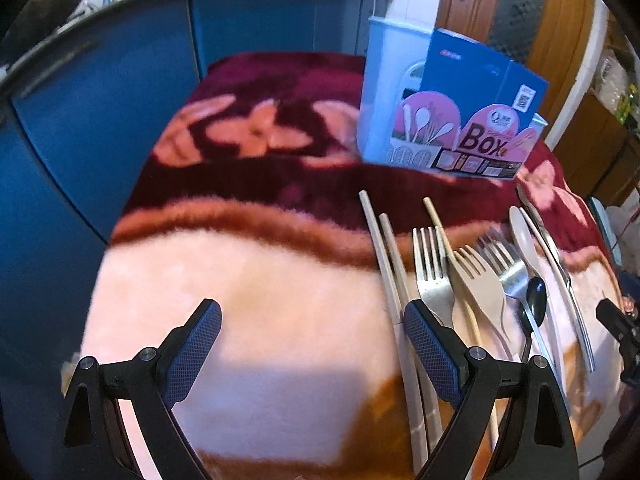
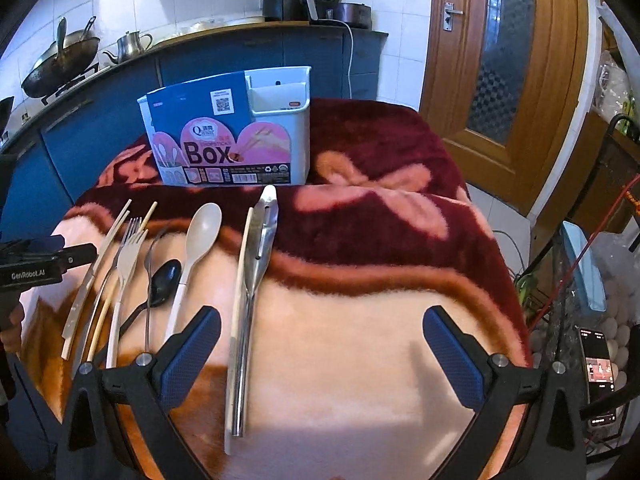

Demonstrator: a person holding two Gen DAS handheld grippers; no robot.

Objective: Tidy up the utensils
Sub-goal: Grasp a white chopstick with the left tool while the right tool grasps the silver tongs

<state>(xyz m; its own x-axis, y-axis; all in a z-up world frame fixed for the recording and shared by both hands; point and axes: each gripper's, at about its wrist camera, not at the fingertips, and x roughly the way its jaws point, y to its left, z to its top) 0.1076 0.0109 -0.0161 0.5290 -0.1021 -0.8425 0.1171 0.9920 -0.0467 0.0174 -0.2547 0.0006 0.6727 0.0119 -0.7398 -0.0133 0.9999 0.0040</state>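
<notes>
A white utensil holder [image 2: 280,120] with a blue and pink "Box" card [image 2: 216,148] stands at the back of the blanket-covered table; it also shows in the left wrist view [image 1: 384,92]. Utensils lie in a row on the blanket: beige chopsticks [image 1: 384,256], forks [image 1: 432,276], a dark spoon [image 2: 164,280], a white spoon [image 2: 200,236], metal tongs [image 2: 260,240]. My left gripper [image 1: 312,344] is open and empty, its right finger [image 1: 432,356] over the chopsticks. My right gripper [image 2: 320,356] is open and empty, right of the tongs.
A fuzzy maroon and pink blanket [image 2: 360,216] covers the table. Blue cabinets [image 1: 100,100] with a wok [image 2: 60,60] and kettle [image 2: 132,46] stand behind. A wooden door [image 2: 500,80] is at the right. A phone [image 2: 600,372] and eggs sit beyond the table's right edge.
</notes>
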